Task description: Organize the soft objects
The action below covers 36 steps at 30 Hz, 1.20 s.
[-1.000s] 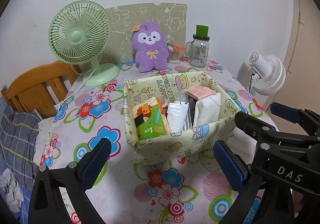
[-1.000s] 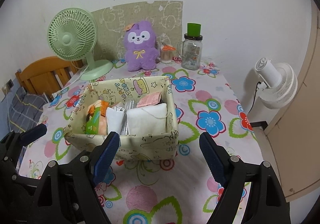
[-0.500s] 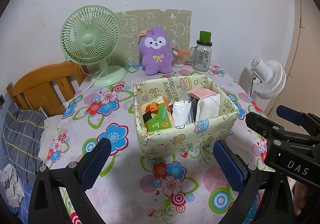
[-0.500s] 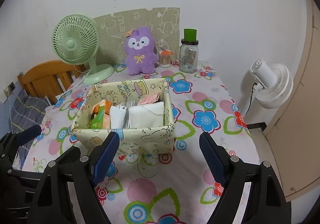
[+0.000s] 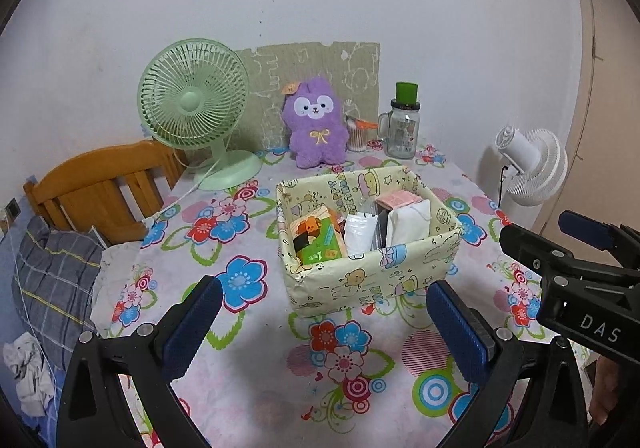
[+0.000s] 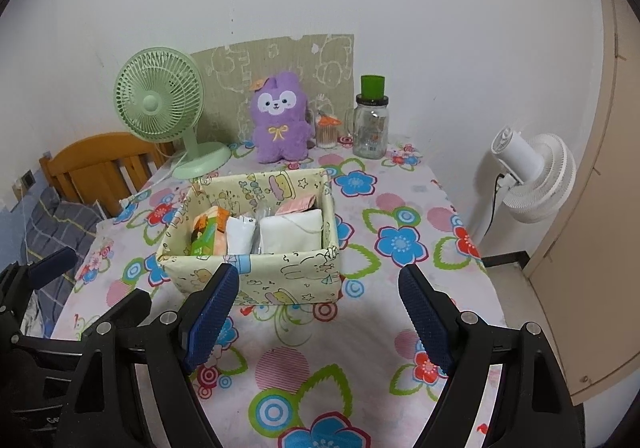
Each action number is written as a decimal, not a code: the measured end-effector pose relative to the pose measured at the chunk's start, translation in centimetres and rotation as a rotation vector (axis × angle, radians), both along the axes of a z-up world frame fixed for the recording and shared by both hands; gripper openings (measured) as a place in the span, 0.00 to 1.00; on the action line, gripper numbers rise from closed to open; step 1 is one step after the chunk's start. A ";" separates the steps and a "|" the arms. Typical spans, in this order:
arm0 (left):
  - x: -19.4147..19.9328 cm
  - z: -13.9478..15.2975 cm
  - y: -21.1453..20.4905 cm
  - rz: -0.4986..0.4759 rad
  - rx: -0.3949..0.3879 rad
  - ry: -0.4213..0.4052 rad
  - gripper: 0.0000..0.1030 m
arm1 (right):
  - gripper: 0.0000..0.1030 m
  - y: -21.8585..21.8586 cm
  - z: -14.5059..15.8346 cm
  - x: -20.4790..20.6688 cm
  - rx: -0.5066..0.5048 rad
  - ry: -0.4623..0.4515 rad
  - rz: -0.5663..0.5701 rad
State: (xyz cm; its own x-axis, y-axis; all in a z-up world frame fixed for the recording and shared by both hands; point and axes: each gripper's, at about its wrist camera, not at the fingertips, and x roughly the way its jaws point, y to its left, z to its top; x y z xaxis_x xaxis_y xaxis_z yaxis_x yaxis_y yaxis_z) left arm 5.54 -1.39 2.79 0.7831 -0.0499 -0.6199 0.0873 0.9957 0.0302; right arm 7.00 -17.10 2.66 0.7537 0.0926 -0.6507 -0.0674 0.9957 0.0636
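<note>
Flowered table point(image 5: 248, 388) with fabric box point(image 5: 372, 280), green fan point(image 5: 194, 100), purple plush point(image 5: 318, 128), jar point(image 5: 402, 128).

Pale-yellow cartoon-print storage box point(image 5: 372, 276) on white table point(image 5: 256, 388) cloth with red/blue flowers, purple plush bunny point(image 5: 316, 128) with yellow bow, mint-green desk fan point(image 5: 192, 104), green-capped clear jar point(image 5: 402, 124), white fan point(image 6: 532, 172), blue-padded black tools.

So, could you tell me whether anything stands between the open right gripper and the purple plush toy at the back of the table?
Yes: the fabric basket sits on the table directly between the right gripper and the purple plush toy.
</note>
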 end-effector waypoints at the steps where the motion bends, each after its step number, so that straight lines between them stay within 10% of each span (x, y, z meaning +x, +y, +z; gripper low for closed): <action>1: -0.3 0.2 0.0 0.000 -0.003 -0.004 1.00 | 0.82 -0.1 0.2 -0.2 -0.001 -0.005 -0.002; 36: -3.7 2.5 1.2 0.034 -0.031 -0.095 1.00 | 0.93 0.0 2.7 -4.7 0.002 -0.103 -0.028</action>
